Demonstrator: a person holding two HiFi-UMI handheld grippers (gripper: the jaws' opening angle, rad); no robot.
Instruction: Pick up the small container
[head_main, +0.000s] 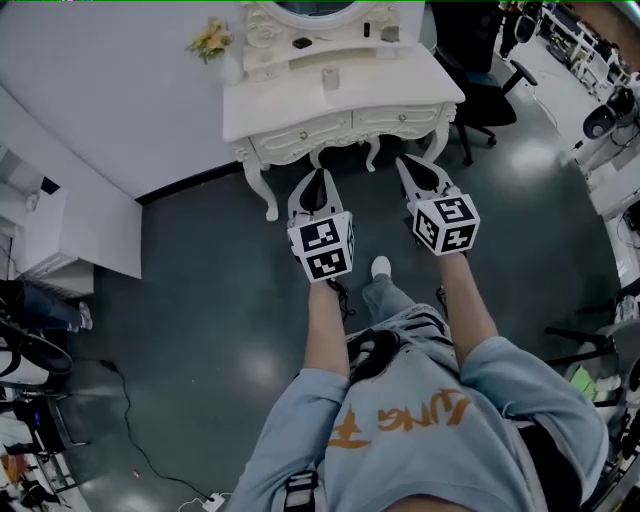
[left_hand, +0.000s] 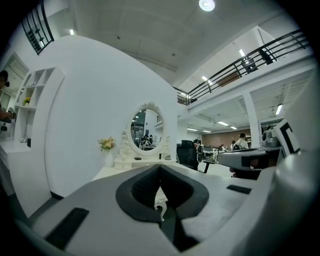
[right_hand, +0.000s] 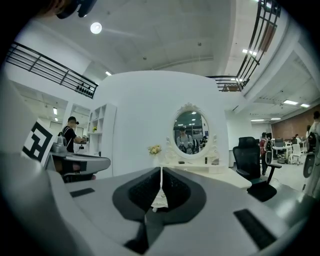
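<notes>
A white dressing table (head_main: 400, 75) with an oval mirror (right_hand: 192, 132) stands ahead of me. On its top sits a small white cylindrical container (head_main: 330, 77). In the head view my left gripper (head_main: 319, 174) and right gripper (head_main: 406, 162) are held side by side over the dark floor, just short of the table's front edge. Both point at the table. The left gripper (left_hand: 160, 168) has its jaws together with nothing between them. The right gripper (right_hand: 161, 170) is likewise shut and empty. From the gripper views I cannot make out the container.
A vase of flowers (head_main: 211, 40) and small dark items (head_main: 301, 43) stand at the back of the table. A black office chair (head_main: 488, 92) is right of it, white shelving (head_main: 40, 235) to the left. A person (right_hand: 69, 133) stands by shelves. Cables (head_main: 130, 420) lie on the floor.
</notes>
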